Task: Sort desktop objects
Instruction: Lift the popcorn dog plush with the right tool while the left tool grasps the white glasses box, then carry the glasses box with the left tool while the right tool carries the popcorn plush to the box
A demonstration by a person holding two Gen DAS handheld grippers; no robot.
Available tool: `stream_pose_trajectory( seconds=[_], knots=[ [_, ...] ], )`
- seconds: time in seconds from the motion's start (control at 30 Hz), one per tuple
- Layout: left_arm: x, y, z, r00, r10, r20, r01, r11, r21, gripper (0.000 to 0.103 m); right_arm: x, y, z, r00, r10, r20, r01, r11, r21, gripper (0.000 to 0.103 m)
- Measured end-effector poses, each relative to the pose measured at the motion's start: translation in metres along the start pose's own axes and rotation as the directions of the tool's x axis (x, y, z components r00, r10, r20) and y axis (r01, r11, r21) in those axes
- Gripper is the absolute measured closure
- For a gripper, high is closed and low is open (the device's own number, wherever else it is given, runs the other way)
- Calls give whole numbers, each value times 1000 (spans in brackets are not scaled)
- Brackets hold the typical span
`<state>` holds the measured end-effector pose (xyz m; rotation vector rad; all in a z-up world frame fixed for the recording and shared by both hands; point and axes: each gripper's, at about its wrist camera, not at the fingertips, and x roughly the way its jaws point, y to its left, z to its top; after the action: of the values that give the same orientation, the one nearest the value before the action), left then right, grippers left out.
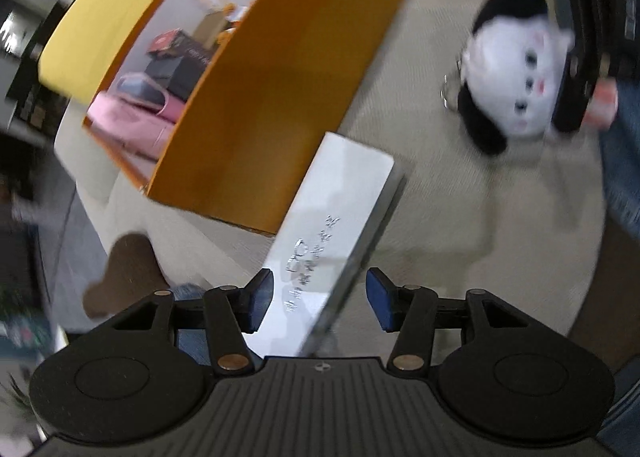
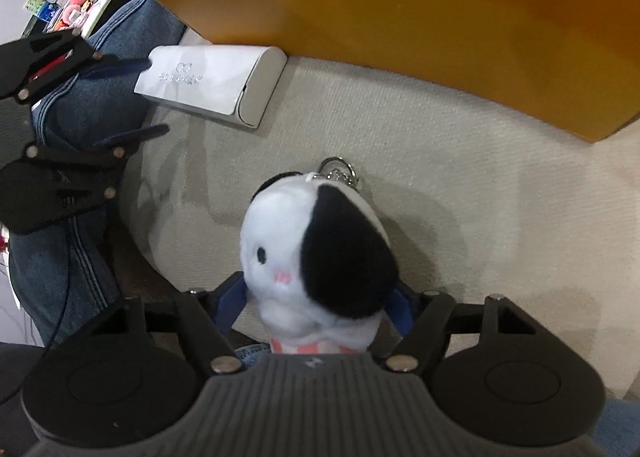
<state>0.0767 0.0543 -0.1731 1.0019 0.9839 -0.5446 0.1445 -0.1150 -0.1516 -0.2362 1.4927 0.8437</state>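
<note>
- Left gripper [image 1: 320,299]: fingers standing apart around the white box [image 1: 332,233], near pad off it; far-side contact hidden.
- Right gripper [image 2: 316,307]: fingers gripping the plush [image 2: 316,253]; its lower end is hiding behind the gripper body.
- Orange bin [image 1: 280,97] sitting on the table [image 2: 440,185], contents blurring.

Case [image 2: 208,85] lies beside the box [image 2: 400,17], plush toy [image 2: 320,253] nearer.

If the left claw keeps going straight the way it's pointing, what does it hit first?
Most likely the white box, whose near end already lies between the left claw's open fingers. Beyond it stands the orange bin's wall, though depth is hard to judge.
</note>
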Motion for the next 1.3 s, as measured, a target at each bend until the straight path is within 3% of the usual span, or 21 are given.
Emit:
stream_pose_trajectory(
  seconds=[0.13, 0.2, 0.43, 0.6, 0.93, 1.17, 1.3],
  knots=[
    [12, 18, 1, 998, -59, 5, 59, 998, 28, 36, -15, -1, -1, 1000, -5, 15, 6, 1000, -19, 35],
    [19, 28, 4, 994, -112, 0, 112, 993, 37, 28, -25, -5, 0, 999, -32, 37, 33, 999, -26, 35],
    [40, 36, 15, 971, -234, -43, 237, 965, 114, 26, -40, -27, 6, 992, -105, 64, 106, 994, -15, 35],
    [51, 38, 20, 960, -270, -70, 276, 954, 116, 24, -38, -34, 5, 994, -89, 64, 89, 996, 0, 35],
    [27, 20, 12, 981, -180, -70, 185, 980, 75, 27, -48, -32, -1, 990, -93, 107, 93, 996, 7, 35],
    [-30, 13, 5, 995, -94, -34, 95, 995, 38, 30, -69, -22, -14, 980, -88, 176, 89, 996, 5, 35],
    [-78, 24, 5, 997, -66, 28, 66, 998, 0, 31, -92, -13, -22, 966, -76, 247, 82, 997, -14, 36]
  ],
)
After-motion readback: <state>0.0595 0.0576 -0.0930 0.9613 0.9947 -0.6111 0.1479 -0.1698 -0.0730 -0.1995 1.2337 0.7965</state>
